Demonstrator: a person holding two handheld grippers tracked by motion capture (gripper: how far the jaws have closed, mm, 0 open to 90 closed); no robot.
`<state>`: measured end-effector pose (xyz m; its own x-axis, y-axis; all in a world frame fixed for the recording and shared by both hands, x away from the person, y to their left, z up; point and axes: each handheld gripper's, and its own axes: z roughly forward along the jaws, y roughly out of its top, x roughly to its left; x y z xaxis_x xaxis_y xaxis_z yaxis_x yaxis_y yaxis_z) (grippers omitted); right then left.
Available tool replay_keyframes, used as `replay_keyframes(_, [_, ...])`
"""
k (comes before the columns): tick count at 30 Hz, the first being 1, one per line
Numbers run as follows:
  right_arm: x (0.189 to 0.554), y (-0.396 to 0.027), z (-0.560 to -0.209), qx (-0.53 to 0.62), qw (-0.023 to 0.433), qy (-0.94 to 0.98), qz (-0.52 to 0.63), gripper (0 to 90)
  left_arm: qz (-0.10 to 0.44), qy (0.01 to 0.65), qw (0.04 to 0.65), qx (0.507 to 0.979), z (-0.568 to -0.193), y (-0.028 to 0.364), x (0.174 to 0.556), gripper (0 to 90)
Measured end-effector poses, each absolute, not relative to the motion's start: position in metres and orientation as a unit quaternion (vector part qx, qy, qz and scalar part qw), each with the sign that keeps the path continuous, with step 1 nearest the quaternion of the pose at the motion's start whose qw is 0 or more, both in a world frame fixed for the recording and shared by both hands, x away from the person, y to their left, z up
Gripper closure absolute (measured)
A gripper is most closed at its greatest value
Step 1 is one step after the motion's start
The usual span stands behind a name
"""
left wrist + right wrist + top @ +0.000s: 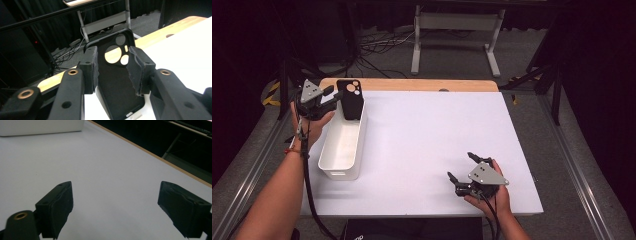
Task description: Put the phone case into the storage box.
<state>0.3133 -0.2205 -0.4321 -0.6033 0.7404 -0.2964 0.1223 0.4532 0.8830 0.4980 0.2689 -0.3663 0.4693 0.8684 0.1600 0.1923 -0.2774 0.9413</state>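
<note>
White counter point(427, 145), black phone case point(350, 99) at upper left.
Right gripper point(464, 172) at lower right: fingers spread, nothing between. Left gripper point(329, 95): fingers point(91, 68) flank the upright case, apparently released, in the white bin's point(343, 145) far end.

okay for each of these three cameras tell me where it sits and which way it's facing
High view: above the person's side, looking forward and down on the table; both forearms, left gripper, right gripper.
Left gripper view: on the left gripper, looking along its jaws at the phone case standing between them.
Right gripper view: on the right gripper, low over the table, jaws wide.
Shared: case and bin.
</note>
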Motion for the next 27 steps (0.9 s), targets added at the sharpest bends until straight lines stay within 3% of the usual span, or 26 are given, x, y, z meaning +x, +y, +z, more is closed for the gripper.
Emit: replay_keyframes(27, [0.312,-0.218,-0.431,0.272,0.345,0.779,0.447,13.9,0.333,0.343,0.512,0.713,-0.366,0.257,0.469,43.1])
